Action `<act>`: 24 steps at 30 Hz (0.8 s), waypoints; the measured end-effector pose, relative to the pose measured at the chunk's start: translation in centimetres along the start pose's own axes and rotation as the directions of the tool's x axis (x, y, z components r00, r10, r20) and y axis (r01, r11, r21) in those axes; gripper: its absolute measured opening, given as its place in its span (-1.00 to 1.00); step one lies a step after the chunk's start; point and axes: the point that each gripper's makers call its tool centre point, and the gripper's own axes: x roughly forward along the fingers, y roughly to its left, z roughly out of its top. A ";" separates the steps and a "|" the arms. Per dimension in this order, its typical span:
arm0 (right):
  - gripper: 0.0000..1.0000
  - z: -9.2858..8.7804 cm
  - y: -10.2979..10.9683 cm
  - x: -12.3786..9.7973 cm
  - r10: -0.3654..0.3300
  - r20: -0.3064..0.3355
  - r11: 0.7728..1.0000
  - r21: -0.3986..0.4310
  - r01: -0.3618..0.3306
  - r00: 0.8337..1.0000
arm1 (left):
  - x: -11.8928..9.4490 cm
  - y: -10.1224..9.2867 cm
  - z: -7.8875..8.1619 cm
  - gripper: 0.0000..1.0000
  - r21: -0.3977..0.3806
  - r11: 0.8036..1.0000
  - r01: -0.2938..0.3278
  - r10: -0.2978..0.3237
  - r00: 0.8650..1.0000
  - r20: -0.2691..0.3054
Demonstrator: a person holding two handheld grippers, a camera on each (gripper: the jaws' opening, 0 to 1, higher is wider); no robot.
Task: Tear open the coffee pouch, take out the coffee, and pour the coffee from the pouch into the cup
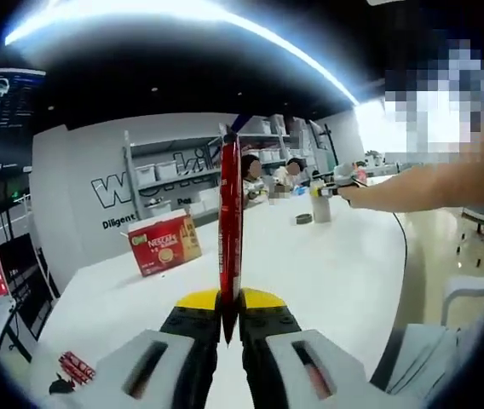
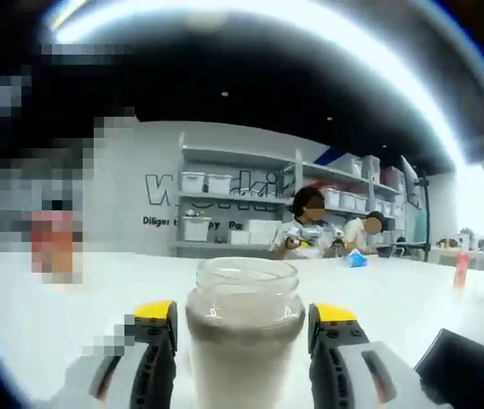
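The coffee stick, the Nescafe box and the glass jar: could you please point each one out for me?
coffee stick (image 1: pixel 230 221), left gripper view, middle of the red sachet held upright.
Nescafe box (image 1: pixel 164 243), left gripper view, its red front face.
glass jar (image 2: pixel 244 336), right gripper view, its frosted body between the tongs.

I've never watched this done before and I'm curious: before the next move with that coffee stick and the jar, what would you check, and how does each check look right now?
1. Left tongs gripping the red coffee stick: ok, shut on its lower end, stick upright.
2. Stick torn open at the top: cannot tell, the top end is too small to read.
3. Right tongs holding the glass jar: ok, a jaw on each side of it.
4. Jar mouth uncovered: ok, no lid on it.
5. Jar contents: cannot tell, its wall looks cloudy.
6. Stick above the jar: cannot tell.
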 end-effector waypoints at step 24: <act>0.12 -1.0 -0.2 0.8 0.023 -0.076 1.000 0.020 -0.021 0.997 | 1.0 0.2 -1.8 -0.79 -0.044 0.999 0.020 -0.021 0.999 -0.024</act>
